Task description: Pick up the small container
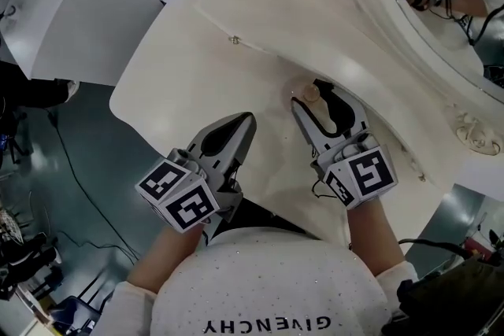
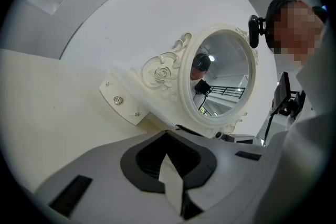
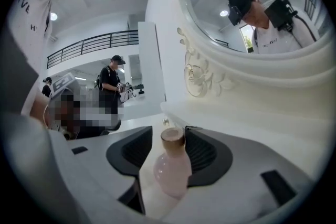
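The small pink bottle (image 3: 172, 169) stands upright on the cream vanity top (image 1: 189, 67), just beside the ornate mirror frame (image 2: 185, 86). The right gripper (image 1: 313, 100) has its jaws spread either side of it, unclamped. The left gripper (image 1: 249, 119) hovers nearby, pinched together and empty.

Centre: left gripper (image 1: 250, 119) and right gripper (image 1: 313, 94), grey shells, black pads, 1 black-and-white marker cube (image 1: 179, 194) each. Bottom: white speckled shirt (image 1: 260, 287), black lettering, pale sleeve cuffs (image 1: 130, 297).
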`<action>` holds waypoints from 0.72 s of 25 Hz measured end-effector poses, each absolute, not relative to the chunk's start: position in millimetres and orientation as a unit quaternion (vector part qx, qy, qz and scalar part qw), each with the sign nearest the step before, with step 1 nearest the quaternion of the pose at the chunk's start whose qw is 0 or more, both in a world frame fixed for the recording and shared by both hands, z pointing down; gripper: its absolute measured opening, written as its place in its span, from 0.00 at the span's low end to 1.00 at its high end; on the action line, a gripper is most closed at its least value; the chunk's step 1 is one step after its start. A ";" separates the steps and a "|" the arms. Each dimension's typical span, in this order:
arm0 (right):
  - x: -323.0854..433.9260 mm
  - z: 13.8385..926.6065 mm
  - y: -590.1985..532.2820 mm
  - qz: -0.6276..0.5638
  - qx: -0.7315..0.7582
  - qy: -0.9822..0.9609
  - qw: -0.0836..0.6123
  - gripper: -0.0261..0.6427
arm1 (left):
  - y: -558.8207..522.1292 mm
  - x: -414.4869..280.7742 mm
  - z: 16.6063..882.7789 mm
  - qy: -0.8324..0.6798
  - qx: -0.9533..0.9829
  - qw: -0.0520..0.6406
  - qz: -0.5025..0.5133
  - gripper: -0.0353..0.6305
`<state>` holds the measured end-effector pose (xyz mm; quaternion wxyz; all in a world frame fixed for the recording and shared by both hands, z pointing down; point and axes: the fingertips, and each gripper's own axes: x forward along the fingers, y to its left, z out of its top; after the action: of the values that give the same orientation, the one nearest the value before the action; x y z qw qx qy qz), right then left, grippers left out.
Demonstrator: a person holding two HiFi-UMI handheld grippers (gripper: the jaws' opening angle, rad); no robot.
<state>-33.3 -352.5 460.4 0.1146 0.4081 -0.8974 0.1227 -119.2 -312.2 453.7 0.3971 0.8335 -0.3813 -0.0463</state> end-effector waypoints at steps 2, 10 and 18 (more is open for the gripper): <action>-35.9 467.4 -354.5 0.110 0.411 -0.896 0.127 0.35 | -312.8 -118.1 458.1 -0.381 0.833 0.399 -0.042 0.05; -35.8 484.3 -359.7 0.071 0.431 -0.883 0.174 0.32 | -308.3 -112.0 470.5 -0.376 0.831 0.410 -0.034 0.05; -31.6 487.6 -365.8 0.091 0.446 -0.876 0.159 0.29 | -310.8 -105.4 475.5 -0.367 0.834 0.411 -0.031 0.05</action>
<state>-31.6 -365.8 487.6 0.1585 0.4457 -0.8763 0.0906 -105.4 -310.8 475.5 0.4112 0.8337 -0.3673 -0.0307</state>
